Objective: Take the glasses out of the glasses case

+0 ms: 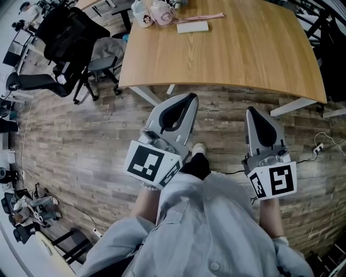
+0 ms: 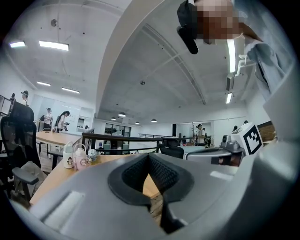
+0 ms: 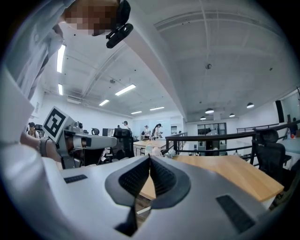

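Left gripper (image 1: 191, 97) and right gripper (image 1: 252, 111) held level, side by side, over wood floor (image 1: 81, 146), short of bench (image 1: 227, 54). Both clenched, pads meeting, nothing between. Flat white case (image 1: 192, 27) lies at bench far edge, just beside small bottles (image 1: 162, 13), well apart from grippers. Black chair (image 1: 67, 32) left of bench.

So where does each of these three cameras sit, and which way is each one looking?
Head view: on the person's head, looking steeply down at the floor and table; shows left gripper, right gripper, shirt, shoe.
Left gripper view: on the left gripper, looking level along its shut jaws toward the table; right gripper at right.
Right gripper view: on the right gripper, level along its shut jaws; left gripper at left.
Shared: both gripper views see the table and the other gripper.
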`<move>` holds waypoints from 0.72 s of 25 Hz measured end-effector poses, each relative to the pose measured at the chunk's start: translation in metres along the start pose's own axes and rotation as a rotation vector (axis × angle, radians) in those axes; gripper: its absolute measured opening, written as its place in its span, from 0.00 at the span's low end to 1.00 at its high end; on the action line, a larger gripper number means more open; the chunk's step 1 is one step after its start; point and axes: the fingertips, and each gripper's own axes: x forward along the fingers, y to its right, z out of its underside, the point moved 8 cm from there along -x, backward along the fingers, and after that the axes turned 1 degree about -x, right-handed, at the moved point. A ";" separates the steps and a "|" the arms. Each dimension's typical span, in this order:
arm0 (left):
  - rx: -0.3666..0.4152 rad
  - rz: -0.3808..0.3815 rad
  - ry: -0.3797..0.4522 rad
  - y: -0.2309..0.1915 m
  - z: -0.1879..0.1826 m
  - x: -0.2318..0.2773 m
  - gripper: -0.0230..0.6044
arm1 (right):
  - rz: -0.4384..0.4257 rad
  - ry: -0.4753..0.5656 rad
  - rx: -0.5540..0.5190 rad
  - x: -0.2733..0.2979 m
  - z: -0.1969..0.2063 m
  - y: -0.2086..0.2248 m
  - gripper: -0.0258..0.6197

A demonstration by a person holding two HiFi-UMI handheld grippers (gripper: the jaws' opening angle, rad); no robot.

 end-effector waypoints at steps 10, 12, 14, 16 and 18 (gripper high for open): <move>-0.008 0.017 0.004 -0.056 -0.004 0.034 0.04 | 0.007 -0.011 -0.018 0.066 -0.008 0.010 0.04; -0.014 0.020 0.006 -0.065 -0.003 0.037 0.04 | 0.009 -0.010 -0.025 0.075 -0.010 0.009 0.04; -0.018 0.022 0.008 -0.074 -0.003 0.040 0.04 | 0.008 -0.009 -0.031 0.083 -0.011 0.008 0.04; -0.023 0.025 0.010 -0.080 -0.002 0.044 0.04 | 0.008 -0.009 -0.036 0.089 -0.012 0.009 0.04; -0.026 0.029 0.008 -0.083 0.001 0.048 0.04 | 0.010 -0.011 -0.039 0.092 -0.011 0.010 0.04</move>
